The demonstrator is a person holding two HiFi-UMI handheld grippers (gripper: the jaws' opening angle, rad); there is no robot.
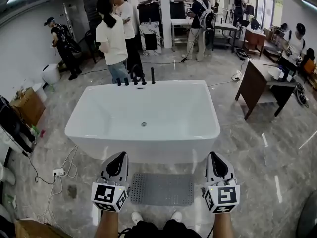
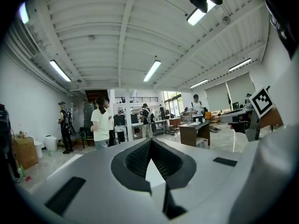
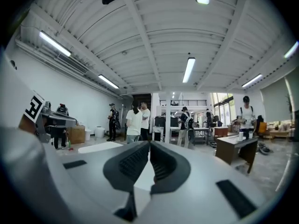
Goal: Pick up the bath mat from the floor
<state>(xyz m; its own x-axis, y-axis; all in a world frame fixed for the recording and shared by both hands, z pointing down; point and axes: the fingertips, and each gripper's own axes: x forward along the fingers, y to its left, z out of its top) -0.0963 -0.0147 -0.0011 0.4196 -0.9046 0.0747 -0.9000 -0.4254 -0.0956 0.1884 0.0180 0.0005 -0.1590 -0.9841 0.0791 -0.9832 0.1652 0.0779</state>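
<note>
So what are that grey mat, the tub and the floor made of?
Bath mat: likely grey rubber or soft plastic, matte, covered in rows of small dots.
Bathtub: glossy white, perhaps acrylic or ceramic; smooth with soft sheen.
Floor: polished grey stone or marble-look tile, veined, mirroring light.

The bathtub point(image 1: 143, 114) stood close behind the bath mat point(image 1: 162, 188). The floor point(image 1: 257, 180) lay open to its right; cables point(image 1: 69, 162) trailed left.
</note>
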